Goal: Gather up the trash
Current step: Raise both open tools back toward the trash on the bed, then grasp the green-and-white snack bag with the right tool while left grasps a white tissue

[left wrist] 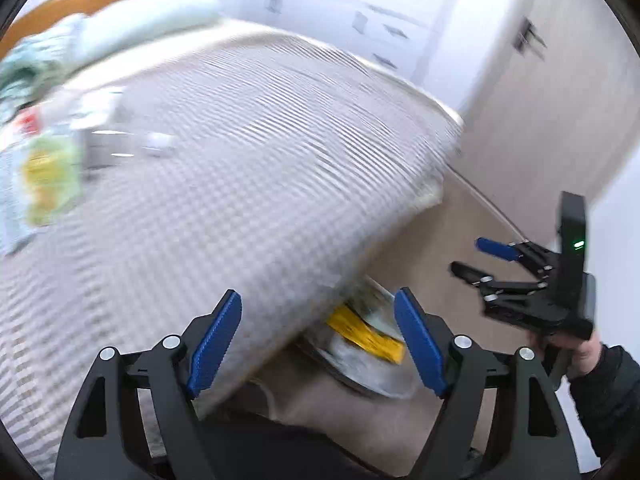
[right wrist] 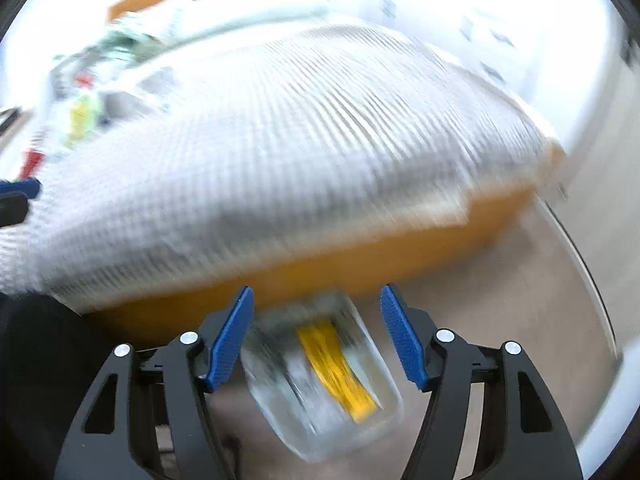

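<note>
Hovering w/ both tools empty: left gripper (left wrist: 318, 344) has its blue pads spread wide, nothing between them; right gripper (right wrist: 316, 336) is likewise spread wide, and in the left view it shows off to the side (left wrist: 486, 258), fingers apart, held up above the floor.

Trash sits in two spots. A snack wrapper (left wrist: 48, 176), green/yellow print, lies near the left edge of the bed (left wrist: 248, 152), w/ a small clear bottle-like item (left wrist: 132, 142) just beside it; both too blurred to ID further. On the floor, by the bed's long side edge, stands a clear bin (right wrist: 320, 380) w/ a yellow item (right wrist: 340, 368) already inside.

Judgement on risks:
- Frames are heavily smeared, so tools look to be moving fast. Approaching the wrapper at that pace could mean pads land on bedspread instead, pinching fabric and dragging the cover along.
- Wrapper looks thin & flat; a wide-set grip coming straight down may just press it into the soft bed w/o catching an edge.
- Bottle-like item is prob. round and light: a nudge could roll it toward the bed's edge and onto the floor.
- Bin is partly tucked under the bed's overhang in the left view, so a drop from too high or too far bed-side could hit the cover or the rim and miss.
</note>
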{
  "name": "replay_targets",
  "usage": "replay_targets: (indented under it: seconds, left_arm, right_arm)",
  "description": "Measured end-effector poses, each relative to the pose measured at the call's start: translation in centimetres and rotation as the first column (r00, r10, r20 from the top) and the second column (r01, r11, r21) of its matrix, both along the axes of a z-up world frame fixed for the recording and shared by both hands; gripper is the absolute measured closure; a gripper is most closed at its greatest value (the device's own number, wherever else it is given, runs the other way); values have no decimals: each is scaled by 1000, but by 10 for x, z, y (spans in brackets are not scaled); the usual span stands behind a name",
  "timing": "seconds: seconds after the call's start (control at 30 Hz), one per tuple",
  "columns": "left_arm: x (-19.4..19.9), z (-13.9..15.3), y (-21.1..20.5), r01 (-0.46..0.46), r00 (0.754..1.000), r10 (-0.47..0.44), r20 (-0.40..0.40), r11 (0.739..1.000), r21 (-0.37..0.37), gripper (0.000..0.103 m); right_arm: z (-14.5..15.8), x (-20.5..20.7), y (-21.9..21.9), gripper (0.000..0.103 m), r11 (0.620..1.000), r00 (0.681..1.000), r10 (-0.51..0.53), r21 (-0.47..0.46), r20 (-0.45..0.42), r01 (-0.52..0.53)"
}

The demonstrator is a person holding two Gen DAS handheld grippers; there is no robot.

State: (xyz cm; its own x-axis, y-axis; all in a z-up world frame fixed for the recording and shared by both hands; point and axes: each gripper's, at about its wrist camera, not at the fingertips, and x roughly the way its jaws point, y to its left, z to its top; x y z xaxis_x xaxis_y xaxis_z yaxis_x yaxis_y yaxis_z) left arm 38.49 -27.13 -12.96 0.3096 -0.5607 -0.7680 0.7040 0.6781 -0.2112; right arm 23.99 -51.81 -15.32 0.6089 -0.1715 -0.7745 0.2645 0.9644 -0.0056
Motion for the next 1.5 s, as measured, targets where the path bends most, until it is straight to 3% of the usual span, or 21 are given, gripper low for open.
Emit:
replay_targets:
  seconds: [0.17, 0.3, 0.47, 0.63, 0.73, 0.93, 0.97, 1.03, 1.07, 1.2, 1.3, 1.4, 1.5]
  left_arm:
    - [40, 19, 91, -181, 981, 181, 64, 984, -7, 23]
    - [68, 27, 155, -308, 947, 308, 86, 951, -14, 22]
    - [108, 28, 223, -439, 893, 439, 99, 898, -27, 22]
    - [135, 14, 266, -518, 850, 519, 87, 854, -34, 22]
    - [142, 7, 280, -538, 839, 539, 78, 842, -28, 22]
    - [154, 3, 300, -571, 816, 570, 96, 821, -19, 22]
    - [155, 3, 303, -579, 810, 578, 95, 815, -22, 22]
    - [160, 2, 307, -591, 801, 590, 98, 806, -22, 22]
    - [162, 2, 308, -596, 797, 595, 101, 802, -20, 22]
    - [167, 3, 309, -612, 784, 608, 124, 791, -10, 22]
    - [170, 4, 308, -624, 774, 620, 130, 781, -10, 22]
    - [172, 5, 306, -633, 767, 631, 118, 774, -27, 22]
    - [170, 9, 302, -645, 758, 643, 110, 764, -27, 22]
  right_arm:
    - [50, 81, 56, 37, 969, 964, 248, -35, 92, -246]
    - [74, 152, 103, 37, 893, 887, 450, -57, 100, -447]
    - [93, 231, 153, 37, 782, 779, 623, -88, 71, -617]
    - [89, 302, 196, 37, 657, 660, 751, -87, -4, -749]
    - [79, 343, 221, 37, 587, 595, 800, -106, -73, -803]
    - [58, 406, 244, 38, 524, 529, 834, -77, -158, -848]
    - [52, 414, 247, 51, 513, 514, 839, -54, -180, -857]
    - [46, 417, 249, 78, 498, 489, 848, -11, -204, -867]
    - [44, 416, 250, 84, 493, 483, 851, -2, -207, -870]
    - [65, 372, 249, 95, 449, 447, 886, -11, -119, -893]
    - [78, 325, 250, 98, 395, 393, 918, 33, -54, -918]
    - [72, 300, 260, 98, 428, 428, 903, -20, -43, -904]
    - [64, 299, 274, 98, 461, 463, 886, -63, -20, -885]
